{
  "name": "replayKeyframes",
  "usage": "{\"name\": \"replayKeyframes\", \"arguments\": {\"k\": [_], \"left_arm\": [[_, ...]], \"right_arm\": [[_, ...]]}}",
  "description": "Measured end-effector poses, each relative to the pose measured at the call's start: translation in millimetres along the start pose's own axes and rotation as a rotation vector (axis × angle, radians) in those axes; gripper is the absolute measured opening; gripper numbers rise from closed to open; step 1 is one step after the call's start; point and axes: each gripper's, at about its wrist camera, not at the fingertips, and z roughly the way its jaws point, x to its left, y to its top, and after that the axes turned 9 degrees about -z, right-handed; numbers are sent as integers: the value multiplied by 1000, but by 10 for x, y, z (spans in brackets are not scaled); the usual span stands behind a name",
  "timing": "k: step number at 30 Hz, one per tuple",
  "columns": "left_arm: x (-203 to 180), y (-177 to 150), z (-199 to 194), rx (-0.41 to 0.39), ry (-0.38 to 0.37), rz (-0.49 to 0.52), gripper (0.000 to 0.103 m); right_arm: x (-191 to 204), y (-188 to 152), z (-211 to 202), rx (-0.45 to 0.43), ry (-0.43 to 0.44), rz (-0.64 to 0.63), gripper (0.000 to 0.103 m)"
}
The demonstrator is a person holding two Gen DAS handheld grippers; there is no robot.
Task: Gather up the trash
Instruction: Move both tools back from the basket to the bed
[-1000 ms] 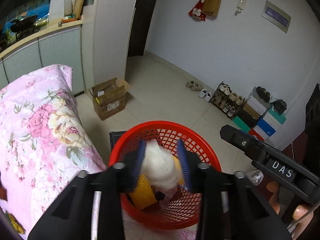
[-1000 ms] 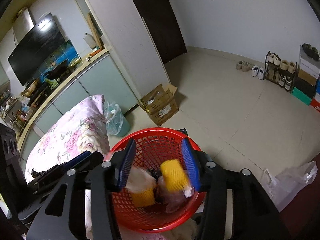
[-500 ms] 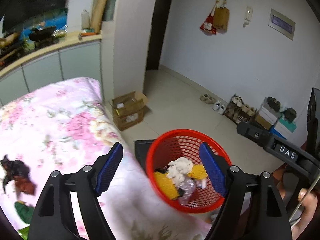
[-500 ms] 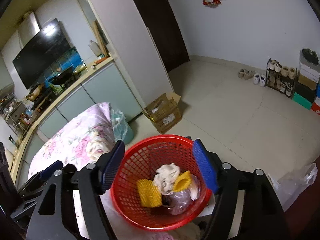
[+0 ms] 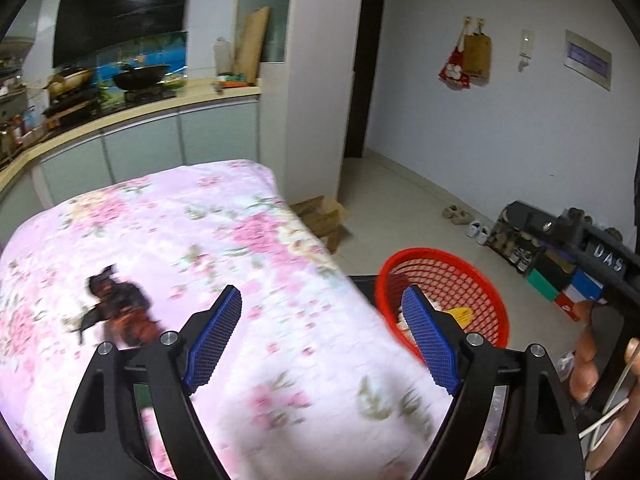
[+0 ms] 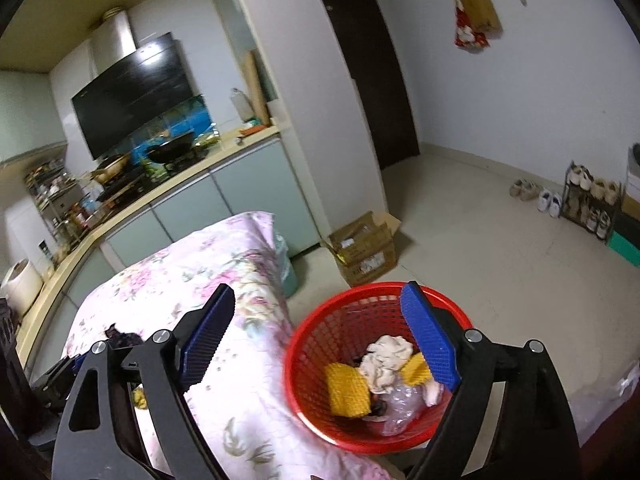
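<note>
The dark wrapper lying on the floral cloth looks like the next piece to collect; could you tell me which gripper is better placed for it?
Probably the left. The left gripper, jaws just opened and empty, faces the floral cloth with the dark wrapper just beyond its left finger. The right gripper, also open and empty, hangs nearer the red basket.

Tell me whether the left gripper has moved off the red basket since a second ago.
Yes. The left gripper, jaws just opened and empty, has swung left: the red basket now sits at its right finger, and the floral blanket lies between its fingers.
</note>
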Motion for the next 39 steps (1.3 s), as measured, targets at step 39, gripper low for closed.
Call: {"name": "replayKeyframes", "arguments": {"k": [39], "left_arm": [[1567, -655, -206, 67, 204, -154, 70]], "right_arm": [[851, -247, -13, 51, 143, -136, 85]]}}
